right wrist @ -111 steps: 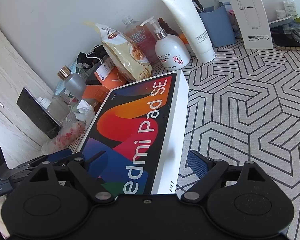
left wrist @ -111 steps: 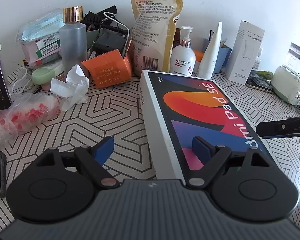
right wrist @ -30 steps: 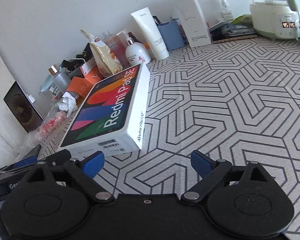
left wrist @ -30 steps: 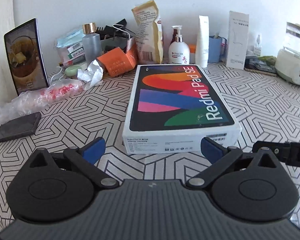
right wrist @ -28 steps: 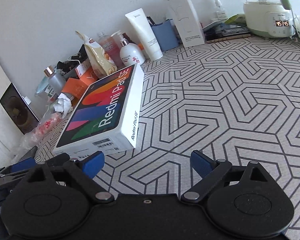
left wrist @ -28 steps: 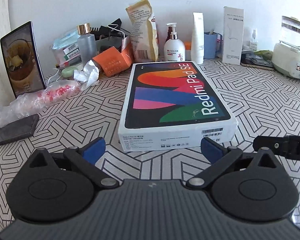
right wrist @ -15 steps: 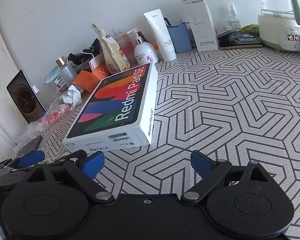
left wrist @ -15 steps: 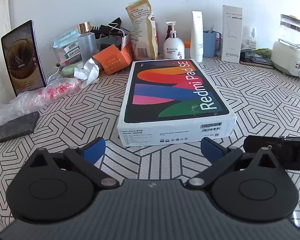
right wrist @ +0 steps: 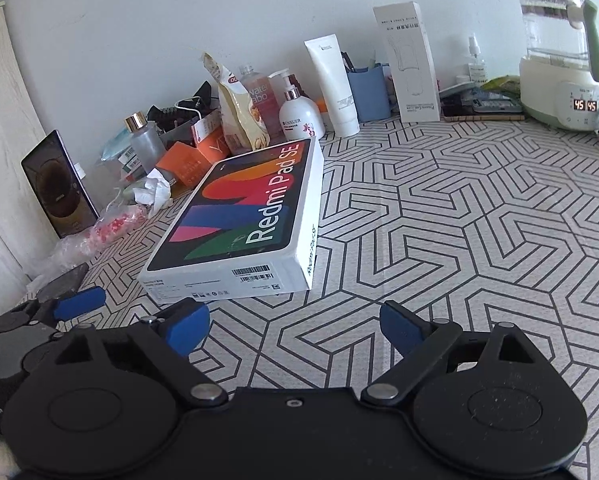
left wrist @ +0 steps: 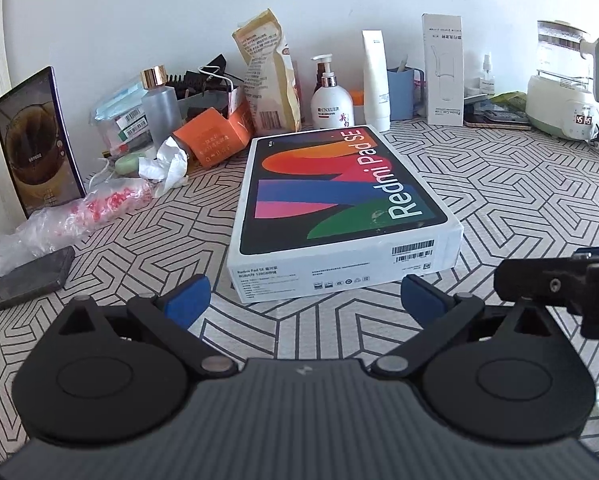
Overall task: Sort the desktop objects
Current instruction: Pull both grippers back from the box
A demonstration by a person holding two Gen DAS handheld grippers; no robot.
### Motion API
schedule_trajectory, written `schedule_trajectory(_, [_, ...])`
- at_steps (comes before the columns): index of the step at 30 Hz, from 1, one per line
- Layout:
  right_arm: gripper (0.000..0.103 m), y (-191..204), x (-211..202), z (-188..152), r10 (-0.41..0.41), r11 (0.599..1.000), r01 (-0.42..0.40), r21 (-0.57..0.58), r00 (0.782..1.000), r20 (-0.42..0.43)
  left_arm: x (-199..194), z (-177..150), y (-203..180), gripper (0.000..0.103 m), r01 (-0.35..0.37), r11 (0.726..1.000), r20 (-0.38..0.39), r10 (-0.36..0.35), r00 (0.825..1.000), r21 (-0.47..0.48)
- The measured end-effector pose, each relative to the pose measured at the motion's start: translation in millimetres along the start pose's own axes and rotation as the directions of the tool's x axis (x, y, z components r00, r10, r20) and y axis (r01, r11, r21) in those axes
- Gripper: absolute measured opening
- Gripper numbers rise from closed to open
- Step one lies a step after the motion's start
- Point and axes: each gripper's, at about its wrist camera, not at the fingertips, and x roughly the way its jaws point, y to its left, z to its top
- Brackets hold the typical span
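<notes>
I am holding the left gripper (left wrist: 303, 298) and right gripper (right wrist: 295, 328) spread apart and empty, hovering just short of the Redmi Pad SE box (left wrist: 339, 200), which is lying flat on the patterned table (right wrist: 459, 240), clutter sitting beyond

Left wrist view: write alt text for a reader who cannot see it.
A tablet box lies flat on a patterned table, just ahead of the open, empty left tool. Bottles, a snack bag and a kettle line the wall behind.

Both wrist views look low across the geometric-patterned tabletop (left wrist: 499, 184) toward the wall, sharing the near white tablet box (left wrist: 339, 200) (right wrist: 239, 232).
</notes>
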Motion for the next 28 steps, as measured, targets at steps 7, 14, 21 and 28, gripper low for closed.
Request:
schedule_trajectory(7, [0.095,-3,-2,0,0.014,1.000,-0.014,0.009,1.000,-0.002,-4,0,0,0.103,-0.001,1.000,0.027,0.001,1.000,0.009])
schedule_trajectory(14, [0.095,-2,-6,-2,0.001,1.000,-0.001,0.015,1.000,0.013,-12,-1,-4,0.103,0.001,1.000,0.077,-0.003,0.997,0.025])
schedule_trajectory(21, [0.095,-2,-10,-3,-0.007,1.000,0.007,0.017,1.000,0.027,-12,0,-3,0.103,0.000,1.000,0.069,-0.001,0.998,0.020])
schedule_trajectory(28, [0.095,-1,-10,-3,-0.007,1.000,0.006,0.030,0.999,0.031,-11,1,-5,0.103,-0.013,1.000,0.053,0.012,0.999,0.014])
